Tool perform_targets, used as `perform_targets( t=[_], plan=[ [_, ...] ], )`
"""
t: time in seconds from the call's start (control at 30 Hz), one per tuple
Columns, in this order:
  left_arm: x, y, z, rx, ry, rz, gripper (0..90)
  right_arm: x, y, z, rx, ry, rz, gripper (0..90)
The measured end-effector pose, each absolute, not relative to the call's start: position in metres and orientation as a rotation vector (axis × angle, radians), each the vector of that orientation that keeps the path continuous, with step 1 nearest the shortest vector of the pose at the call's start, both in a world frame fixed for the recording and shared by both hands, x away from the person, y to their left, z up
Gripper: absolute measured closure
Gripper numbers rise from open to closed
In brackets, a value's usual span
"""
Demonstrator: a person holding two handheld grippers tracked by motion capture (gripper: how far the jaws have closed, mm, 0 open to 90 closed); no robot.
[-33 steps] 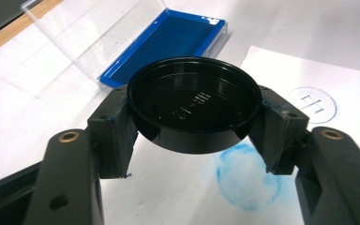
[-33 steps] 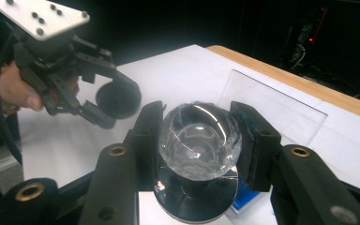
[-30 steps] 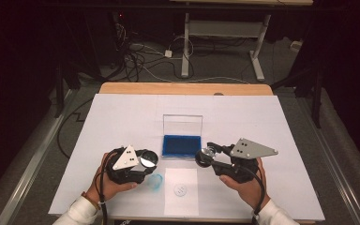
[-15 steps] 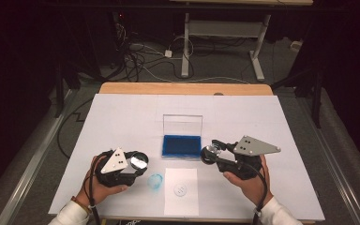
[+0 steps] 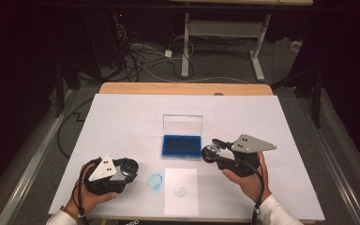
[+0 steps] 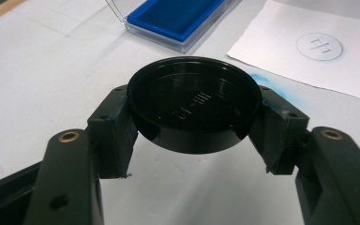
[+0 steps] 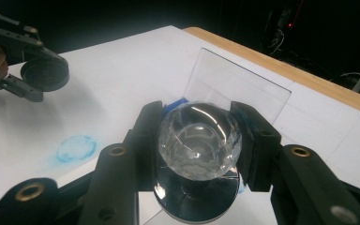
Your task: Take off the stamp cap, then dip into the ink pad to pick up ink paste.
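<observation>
High view: my left gripper (image 5: 127, 169) sits near the table's front-left, jaws closed around a round black plastic cap (image 6: 194, 104), held by its rim above bare white table cover (image 5: 122, 122). My right gripper (image 5: 212, 151) clamps a clear faceted glass-knobbed stamp (image 7: 198, 140), just beside the open blue ink pad case (image 5: 182, 146). Between us: a blue ink smudge (image 5: 155, 182) and a white paper sheet (image 5: 181, 206) bearing a round print. Open room lies left and behind.

Black hand-held gripper (image 6: 192, 154), brass rivets, grey triangular plate; white sleeves.
</observation>
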State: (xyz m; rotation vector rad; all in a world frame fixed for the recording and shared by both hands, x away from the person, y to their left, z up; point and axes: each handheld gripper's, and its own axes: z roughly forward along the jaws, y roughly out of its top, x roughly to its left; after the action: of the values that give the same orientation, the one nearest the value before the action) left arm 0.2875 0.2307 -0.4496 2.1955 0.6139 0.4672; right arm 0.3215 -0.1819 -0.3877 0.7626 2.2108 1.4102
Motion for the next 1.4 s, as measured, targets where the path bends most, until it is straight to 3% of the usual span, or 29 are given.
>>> perform_targets(
  t=[0.83,1.4],
  plan=[
    [0.287,0.231,-0.454,2.212,0.613,0.450,36.6,0.339,-0.176,-0.394,0.792,2.231,1.342,57.4],
    [0.287,0.230,-0.454,2.216,0.618,0.450,36.6,0.379,-0.126,-0.402,0.768,2.341,1.240,57.3]
  ],
)
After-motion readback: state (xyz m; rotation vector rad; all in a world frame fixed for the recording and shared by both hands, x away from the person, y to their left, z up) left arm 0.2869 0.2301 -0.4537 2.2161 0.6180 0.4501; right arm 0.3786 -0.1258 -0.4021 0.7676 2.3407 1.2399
